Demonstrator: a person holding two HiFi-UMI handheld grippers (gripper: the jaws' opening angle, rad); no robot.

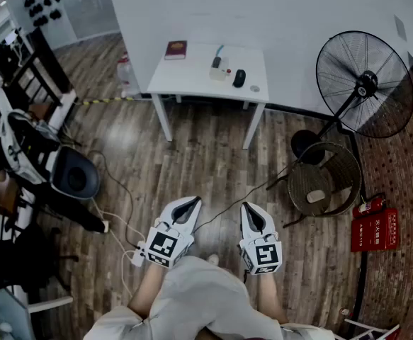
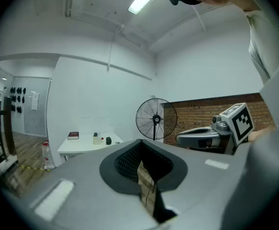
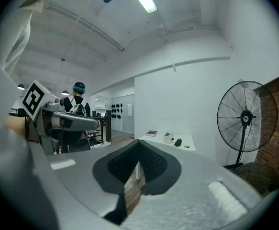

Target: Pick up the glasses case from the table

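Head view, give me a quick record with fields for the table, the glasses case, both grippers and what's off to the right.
table: white, against the wall, well ahead of both grippers
glasses case: dark, lying on the table's right part, untouched
left gripper: jaws together, empty
right gripper: jaws together, empty
right side: standing fan, wicker chair

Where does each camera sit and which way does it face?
Head view: on the head, steeply down toward white table; shows left gripper, right gripper, forearms.
Left gripper view: on left gripper, level toward table; shows its shut fingers, right gripper.
Right gripper view: on right gripper, level toward table; shows its shut fingers, left gripper.
Shared: table, fan.
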